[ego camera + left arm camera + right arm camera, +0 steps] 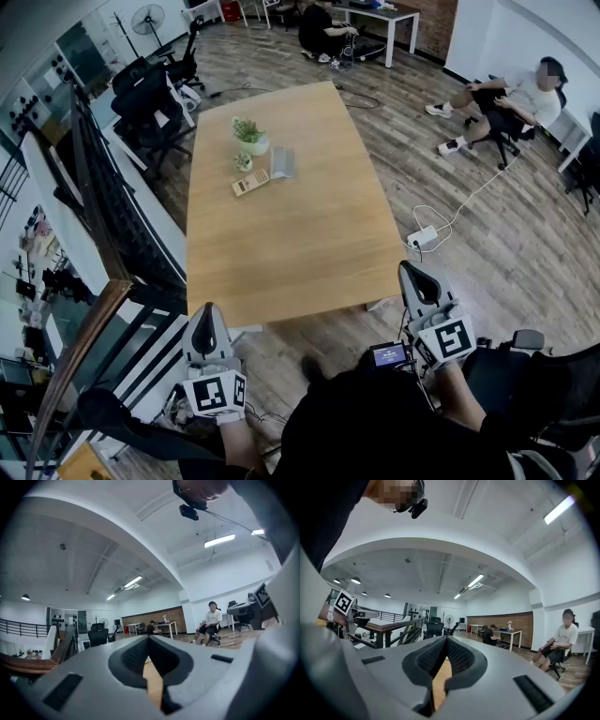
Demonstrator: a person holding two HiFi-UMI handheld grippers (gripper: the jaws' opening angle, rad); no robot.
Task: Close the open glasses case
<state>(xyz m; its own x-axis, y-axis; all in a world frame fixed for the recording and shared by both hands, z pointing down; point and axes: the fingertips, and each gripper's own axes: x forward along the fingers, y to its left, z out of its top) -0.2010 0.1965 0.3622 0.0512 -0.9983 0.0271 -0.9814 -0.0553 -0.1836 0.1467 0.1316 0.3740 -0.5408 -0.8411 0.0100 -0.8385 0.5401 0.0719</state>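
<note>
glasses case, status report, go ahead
Left gripper and right gripper shut, empty, short of the table. Glasses case far across it by potted plants, untouched. Bare tabletop between.

A long wooden table [281,234] is standing on a grey-brown plank floor [506,253]. Black office chairs [145,103] and a standing fan [148,17] are standing at the left, near a dark railing [122,216] with a wooden handrail [89,347]. At the far end a white desk [389,13] is standing before a brick wall [433,23]. A white power strip [422,236] is lying on the floor. A person [511,94] is sitting by the white wall [478,37]. Long ceiling lamps [219,540] are shining.
</note>
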